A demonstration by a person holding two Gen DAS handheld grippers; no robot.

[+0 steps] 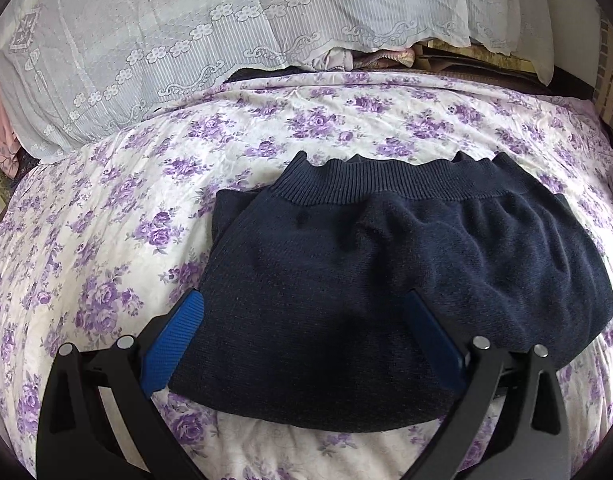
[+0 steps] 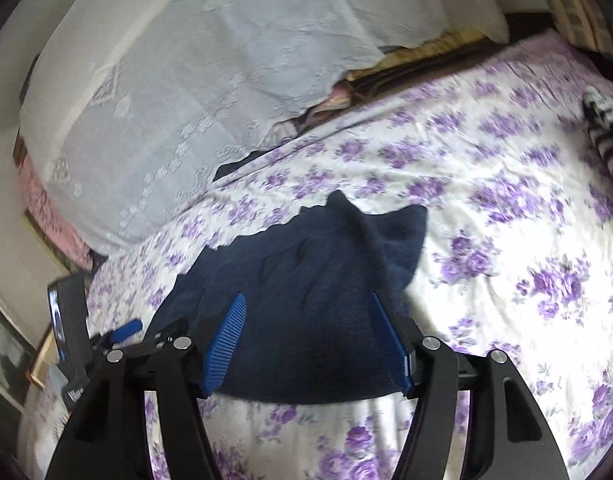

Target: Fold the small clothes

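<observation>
Your left gripper (image 1: 306, 312) and right gripper (image 2: 306, 312) hover with jaws spread, pinching nothing, above the navy knit garment (image 1: 386, 280), folded flat on the floral bedspread (image 1: 106, 240); beyond lies a lace-covered pillow (image 1: 166, 40).

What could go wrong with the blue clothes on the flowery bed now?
The navy knit garment lies bunched and wrinkled toward its ribbed waistband, so a fold made now might trap creases. Both the left gripper and the right gripper hang open over it, so a careless grab might also pinch the floral sheet.
</observation>
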